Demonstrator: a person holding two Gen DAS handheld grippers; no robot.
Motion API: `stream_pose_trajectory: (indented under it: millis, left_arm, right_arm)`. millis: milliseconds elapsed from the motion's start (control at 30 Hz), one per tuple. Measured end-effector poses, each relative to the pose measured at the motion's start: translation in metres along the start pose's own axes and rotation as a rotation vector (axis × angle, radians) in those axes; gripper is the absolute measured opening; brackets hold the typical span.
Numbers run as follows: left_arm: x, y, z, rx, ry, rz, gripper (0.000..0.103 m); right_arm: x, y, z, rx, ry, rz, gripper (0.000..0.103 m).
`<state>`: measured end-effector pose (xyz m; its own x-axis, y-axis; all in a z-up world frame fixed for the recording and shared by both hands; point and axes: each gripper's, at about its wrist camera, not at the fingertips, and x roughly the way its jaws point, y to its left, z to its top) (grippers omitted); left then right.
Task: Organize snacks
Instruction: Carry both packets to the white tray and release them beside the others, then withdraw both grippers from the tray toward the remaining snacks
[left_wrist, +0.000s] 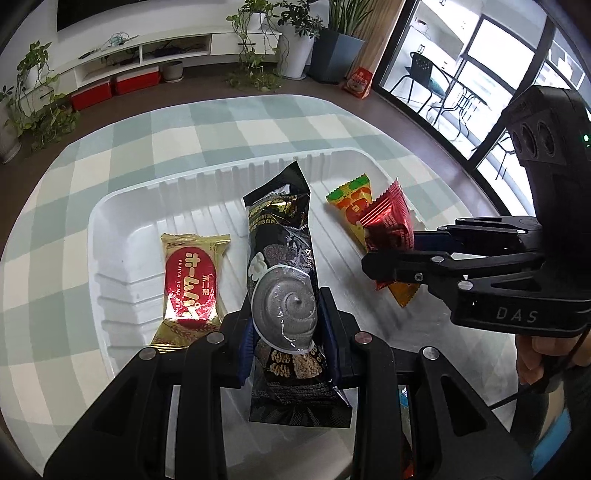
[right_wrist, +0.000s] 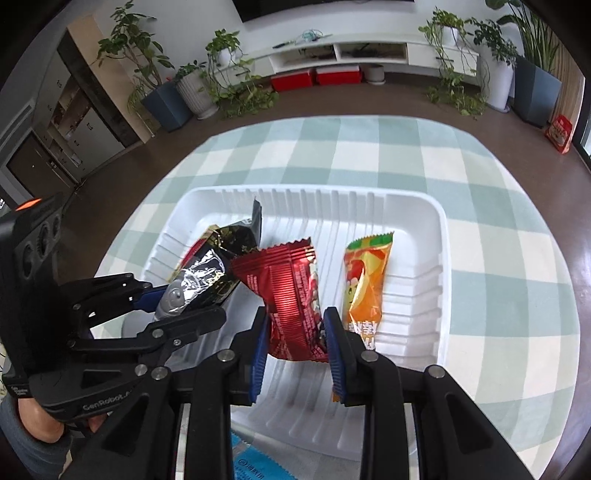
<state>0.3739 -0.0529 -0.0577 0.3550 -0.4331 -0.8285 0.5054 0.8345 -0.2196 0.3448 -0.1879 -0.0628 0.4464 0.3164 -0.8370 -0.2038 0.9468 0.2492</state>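
- In the right wrist view, the gold-and-red packet (right_wrist: 192, 251) is almost wholly hidden behind the black packet (right_wrist: 218, 254).
- The orange packet (right_wrist: 364, 280) has its lower end covered by the right gripper (right_wrist: 297, 343).
- A blue wrapper (right_wrist: 255, 467) is cut off by the bottom edge; its print cannot be read.
- In the left wrist view, the white tray (left_wrist: 122, 206) has its near rim hidden behind the left gripper (left_wrist: 286, 332).
- The person's hand (left_wrist: 535, 354) is mostly covered.

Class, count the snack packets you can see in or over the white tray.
4. Gold-and-red packet lies in the tray; orange packet lies there too; black packet in the left gripper; red packet in the right gripper. Others may be hidden.
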Motion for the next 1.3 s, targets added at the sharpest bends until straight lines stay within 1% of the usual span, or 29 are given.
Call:
stream_pose_trajectory:
  millis: [167, 367, 667, 700, 767, 833, 967, 1100, 1133, 1167, 1200, 1267, 1300]
  left_arm:
    - [0.011, 0.003, 0.003, -0.002, 0.030, 0.001, 0.028]
    - [0.020, 0.002, 0.000, 0.001, 0.055, 0.025, 0.029]
    - [0.021, 0.004, 0.002, -0.011, 0.057, 0.039, 0.032]
    - [0.021, 0.004, 0.002, -0.012, 0.055, 0.038, 0.034]
    - [0.018, 0.003, 0.002, -0.008, 0.044, 0.037, 0.055]
    - [0.015, 0.003, 0.002, -0.005, 0.034, 0.036, 0.056]
    - [0.008, 0.002, 0.004, -0.005, 0.018, 0.038, 0.056]
    - [-0.004, 0.005, 0.003, -0.014, -0.003, 0.043, 0.056]
    - [-0.009, 0.005, 0.003, -0.017, -0.014, 0.044, 0.057]
    - [-0.018, 0.006, 0.002, -0.020, -0.033, 0.049, 0.063]
    - [-0.028, 0.007, 0.002, -0.023, -0.055, 0.057, 0.067]
    - [-0.049, 0.009, -0.001, -0.031, -0.104, 0.065, 0.081]
    - [-0.063, 0.010, -0.004, -0.037, -0.139, 0.066, 0.084]
  right_arm:
    - [0.015, -0.004, -0.004, 0.006, 0.032, -0.007, 0.032]
    - [0.024, -0.008, -0.006, 0.021, 0.048, -0.011, 0.032]
    - [0.025, -0.010, -0.008, 0.037, 0.032, -0.011, 0.034]
    - [0.024, -0.011, -0.008, 0.040, 0.030, -0.011, 0.034]
    - [0.022, -0.011, -0.009, 0.043, 0.028, -0.014, 0.036]
    - [0.020, -0.011, -0.009, 0.041, 0.024, -0.016, 0.038]
    - [0.016, -0.009, -0.008, 0.031, 0.014, -0.021, 0.039]
    - [0.006, -0.008, -0.008, 0.026, -0.015, -0.024, 0.039]
    - [0.002, -0.008, -0.008, 0.026, -0.029, -0.023, 0.042]
    - [-0.003, -0.009, -0.009, 0.026, -0.046, -0.021, 0.046]
    - [-0.011, -0.009, -0.010, 0.025, -0.069, -0.017, 0.049]
    - [-0.029, -0.010, -0.011, 0.024, -0.128, -0.009, 0.060]
    - [-0.038, -0.012, -0.012, 0.032, -0.154, -0.006, 0.064]
